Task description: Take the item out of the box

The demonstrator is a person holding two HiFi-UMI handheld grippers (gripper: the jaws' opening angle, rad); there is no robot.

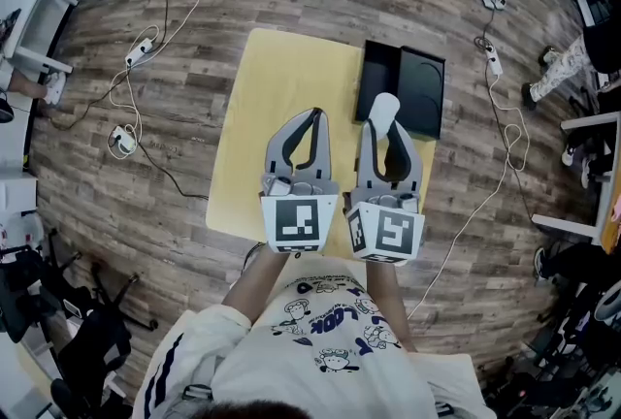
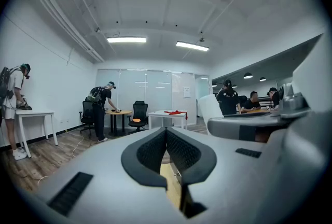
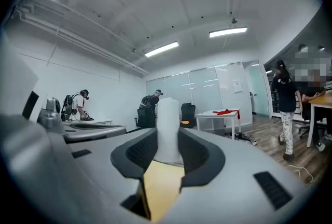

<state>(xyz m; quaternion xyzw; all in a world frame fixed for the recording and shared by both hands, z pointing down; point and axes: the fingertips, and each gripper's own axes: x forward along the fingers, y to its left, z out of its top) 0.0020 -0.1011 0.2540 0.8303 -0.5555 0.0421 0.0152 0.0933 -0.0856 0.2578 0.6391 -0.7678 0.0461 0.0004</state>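
A black box (image 1: 419, 92) lies open in two flat halves at the far right of the yellow table (image 1: 262, 136). My right gripper (image 1: 385, 123) is held level above the table, just in front of the box, shut on a white oblong item (image 1: 384, 106). In the right gripper view the item (image 3: 167, 124) stands upright between the black pads (image 3: 194, 153), its top reaching past the fingertips. My left gripper (image 1: 314, 116) hovers beside it over the middle of the table, shut and holding nothing; its fingertips (image 2: 176, 140) meet in the left gripper view.
Cables and power strips (image 1: 141, 48) trail over the wooden floor left of the table, and another strip (image 1: 493, 58) lies to the right. A person's legs (image 1: 558, 73) stand at the far right. Desks, chairs and several people (image 2: 101, 109) fill the room beyond.
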